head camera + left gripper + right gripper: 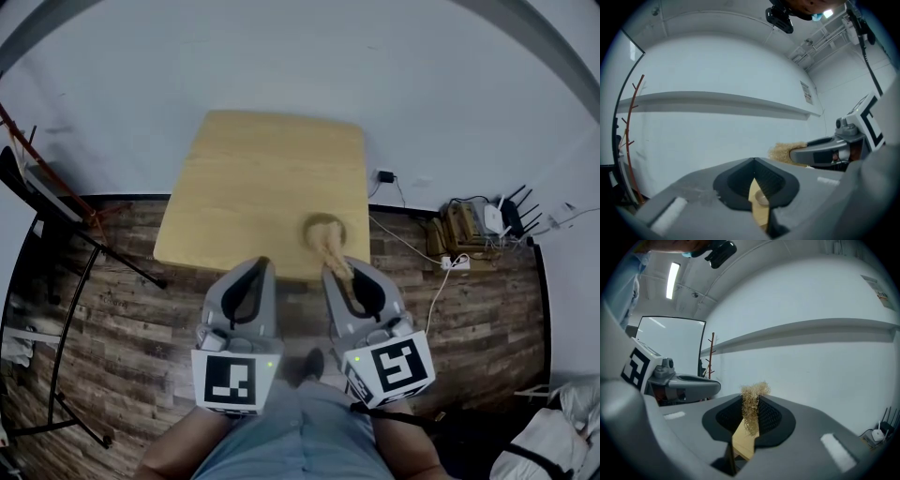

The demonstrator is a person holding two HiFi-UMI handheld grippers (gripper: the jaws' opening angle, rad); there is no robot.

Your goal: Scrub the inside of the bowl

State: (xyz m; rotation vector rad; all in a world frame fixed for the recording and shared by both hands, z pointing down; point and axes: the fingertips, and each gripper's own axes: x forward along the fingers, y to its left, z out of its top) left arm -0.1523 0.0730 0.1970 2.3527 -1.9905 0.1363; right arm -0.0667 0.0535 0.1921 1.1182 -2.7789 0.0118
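Observation:
A small round wooden bowl sits near the front right corner of the light wooden table. My right gripper is shut on a tan fibrous scrubber, whose tuft reaches over the bowl's near rim. In the right gripper view the scrubber sticks up between the jaws. My left gripper hovers at the table's front edge, left of the bowl, shut and holding nothing. Through its slit a bit of the bowl shows. The left gripper view also catches the right gripper and the scrubber.
A black metal stand and a red-brown coat rack are at the left. On the plank floor to the right lie a power strip, cables and a white router. A white wall is behind the table.

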